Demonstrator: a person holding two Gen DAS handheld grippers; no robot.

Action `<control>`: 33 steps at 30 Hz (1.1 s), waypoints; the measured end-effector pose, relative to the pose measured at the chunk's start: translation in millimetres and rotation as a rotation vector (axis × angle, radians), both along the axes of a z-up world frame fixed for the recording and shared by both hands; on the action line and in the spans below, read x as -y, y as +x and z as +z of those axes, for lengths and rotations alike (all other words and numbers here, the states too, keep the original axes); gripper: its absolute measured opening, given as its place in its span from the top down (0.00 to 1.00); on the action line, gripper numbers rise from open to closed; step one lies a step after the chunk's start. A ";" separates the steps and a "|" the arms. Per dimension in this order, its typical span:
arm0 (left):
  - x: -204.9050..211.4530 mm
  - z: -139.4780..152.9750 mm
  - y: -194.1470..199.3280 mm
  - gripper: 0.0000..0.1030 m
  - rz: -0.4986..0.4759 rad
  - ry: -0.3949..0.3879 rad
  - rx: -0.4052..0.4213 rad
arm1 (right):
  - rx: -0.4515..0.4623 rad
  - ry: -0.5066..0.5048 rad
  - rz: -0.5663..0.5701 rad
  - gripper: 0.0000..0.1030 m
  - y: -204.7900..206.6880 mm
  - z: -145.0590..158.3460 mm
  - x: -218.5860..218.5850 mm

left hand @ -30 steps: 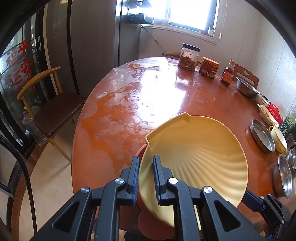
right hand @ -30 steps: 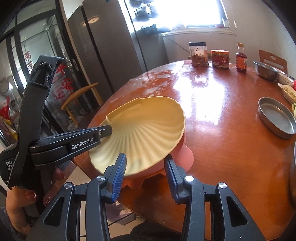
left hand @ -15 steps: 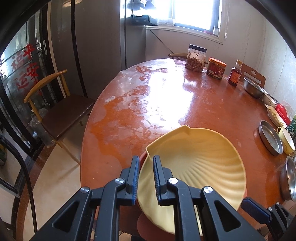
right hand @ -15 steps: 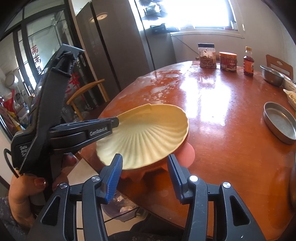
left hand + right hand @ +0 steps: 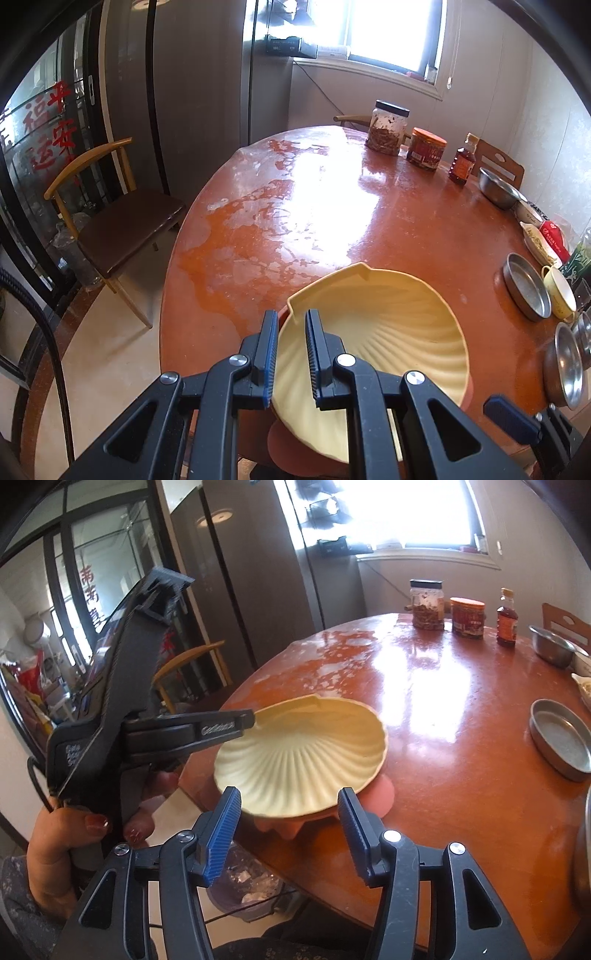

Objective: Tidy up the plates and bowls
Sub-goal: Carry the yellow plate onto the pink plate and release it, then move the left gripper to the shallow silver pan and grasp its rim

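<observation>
At the table's (image 5: 443, 738) near edge, the left gripper (image 5: 290, 350) still pinches the yellow shell plate (image 5: 303, 757) atop the pink one (image 5: 380, 797), while the right gripper (image 5: 290, 808), emptied, is opening, the stacking judged done.

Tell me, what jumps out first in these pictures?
A pale yellow shell-shaped plate sits on a pink shell-shaped dish at the near edge of the glossy red-brown round table. The left gripper is clamped on the plate's rim; the right gripper is opening, nothing pinched. Jars and a sauce bottle line the far side.
</observation>
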State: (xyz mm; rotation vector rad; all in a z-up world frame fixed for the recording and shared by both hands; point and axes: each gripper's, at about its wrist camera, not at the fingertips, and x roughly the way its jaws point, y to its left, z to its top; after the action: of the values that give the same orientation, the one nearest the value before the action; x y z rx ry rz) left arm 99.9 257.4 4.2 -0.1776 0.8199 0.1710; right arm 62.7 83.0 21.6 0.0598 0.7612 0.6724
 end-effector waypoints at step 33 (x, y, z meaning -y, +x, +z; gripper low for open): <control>160.2 56.7 28.4 0.67 -0.198 0.060 0.078 | -0.017 0.069 -0.389 0.40 58.9 29.6 211.7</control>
State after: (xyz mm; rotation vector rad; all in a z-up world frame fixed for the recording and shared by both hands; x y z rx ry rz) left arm 128.3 97.2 60.8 -0.0456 0.7484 0.0023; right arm 121.5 -128.7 51.2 0.2697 0.7170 0.3272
